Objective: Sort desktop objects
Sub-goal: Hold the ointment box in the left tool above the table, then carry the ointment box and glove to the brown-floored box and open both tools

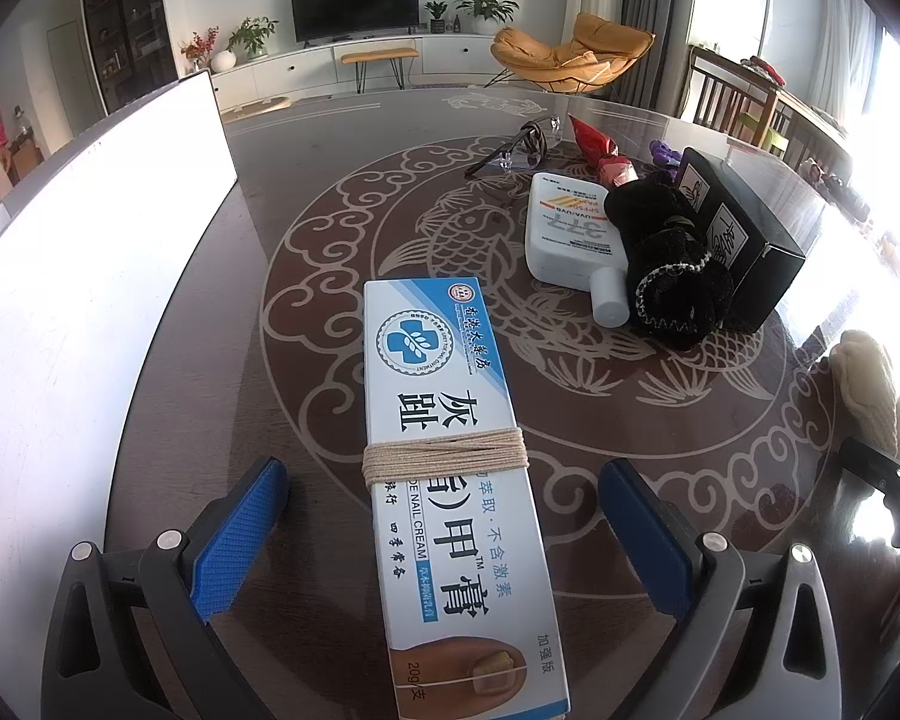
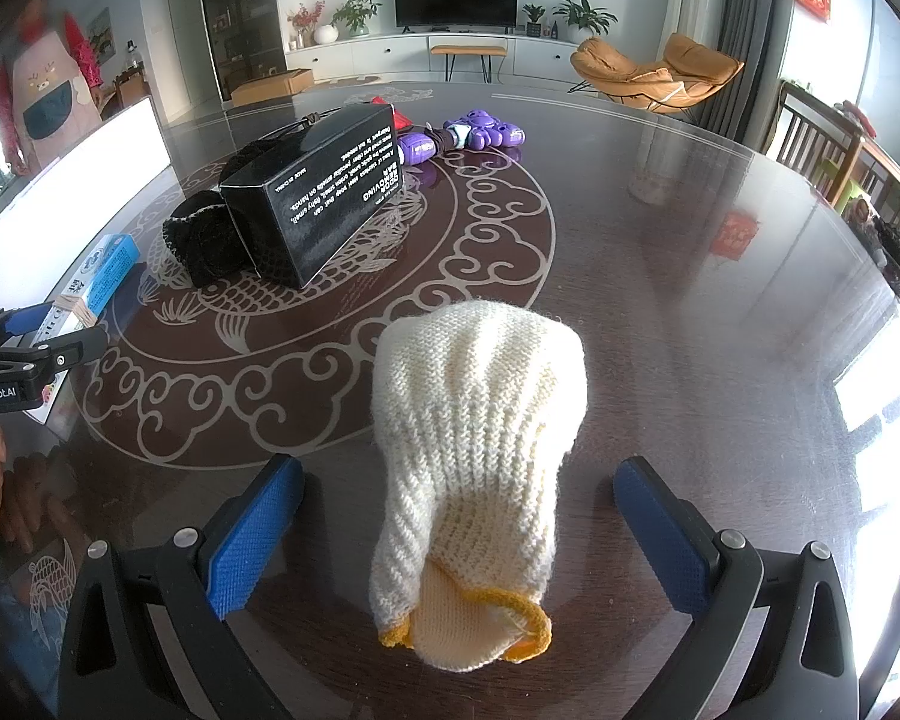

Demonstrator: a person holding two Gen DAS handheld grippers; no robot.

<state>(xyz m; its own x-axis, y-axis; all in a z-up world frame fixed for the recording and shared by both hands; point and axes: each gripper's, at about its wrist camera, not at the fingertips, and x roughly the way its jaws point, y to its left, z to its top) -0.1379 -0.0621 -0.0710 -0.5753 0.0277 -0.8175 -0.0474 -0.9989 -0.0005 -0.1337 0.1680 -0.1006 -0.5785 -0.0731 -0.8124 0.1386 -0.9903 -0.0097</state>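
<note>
straddling a long blue-and-white cream box (image 1: 450, 480) with the left gripper (image 1: 444, 528), jaws spread wide, blue pads (image 1: 240, 540) standing clear of the box on both sides. lying flat on the dark patterned table (image 1: 222, 312), string wound round the box's middle. likewise wide open, the right gripper (image 2: 459, 534), set either side of a cream knitted glove (image 2: 480, 456) with a yellow cuff, nothing gripped yet. looks like the approach step for two picks at once.

further back on the table: a black box (image 2: 318, 204), a black knitted thing (image 2: 204, 240) pressed against it, a white bottle (image 1: 564, 228) on its side, clear glasses (image 1: 522, 144), a red wrapper (image 1: 594, 144) and a purple toy (image 2: 462, 135). off to the left, a bright white panel (image 1: 90, 252), perhaps the drop-off spot, though cannot tell.

next, probably: closing each pair of pads squarely on the box's long sides and on the glove's bunched middle, then lifting. soft knit likely to squash and sag; smooth box likely to pivot if pinched off-centre.
</note>
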